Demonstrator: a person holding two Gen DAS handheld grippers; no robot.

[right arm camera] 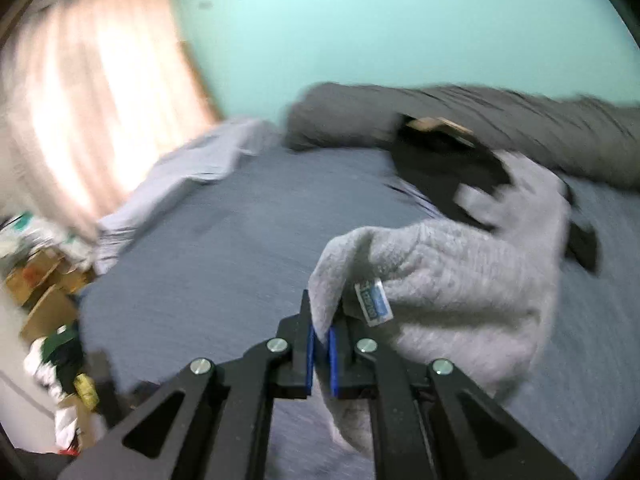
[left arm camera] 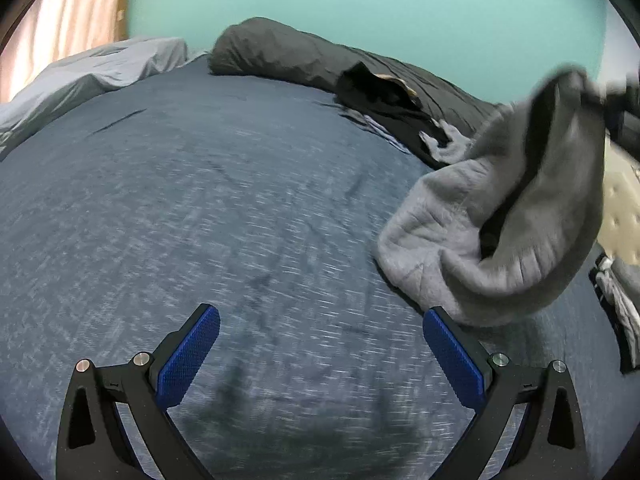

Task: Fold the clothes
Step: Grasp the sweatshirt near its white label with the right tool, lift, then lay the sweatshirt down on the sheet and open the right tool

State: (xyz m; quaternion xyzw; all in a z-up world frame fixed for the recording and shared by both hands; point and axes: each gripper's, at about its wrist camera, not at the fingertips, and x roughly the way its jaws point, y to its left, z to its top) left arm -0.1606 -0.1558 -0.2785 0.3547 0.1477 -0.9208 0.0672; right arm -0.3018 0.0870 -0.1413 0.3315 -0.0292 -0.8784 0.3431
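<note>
A light grey fleece garment [right arm camera: 460, 280] with a small blue-and-white label hangs from my right gripper [right arm camera: 322, 332], which is shut on an edge of its cloth beside the label. The rest of it trails down to the blue bedspread [right arm camera: 208, 256]. In the left wrist view the same grey garment [left arm camera: 500, 216] rises off the bed at the right, lifted toward the upper right corner. My left gripper [left arm camera: 320, 320] stands open low over the bedspread [left arm camera: 200, 200], with nothing between its blue pads [left arm camera: 188, 356]; the garment's hem lies just beyond the right pad.
A black garment [left arm camera: 384, 100] lies by a long dark grey pillow [left arm camera: 288, 52] at the head of the bed. A pale grey sheet [left arm camera: 100, 68] is bunched at the far left. Cardboard boxes and clutter [right arm camera: 52, 300] sit on the floor left of the bed, beneath a curtain [right arm camera: 100, 80].
</note>
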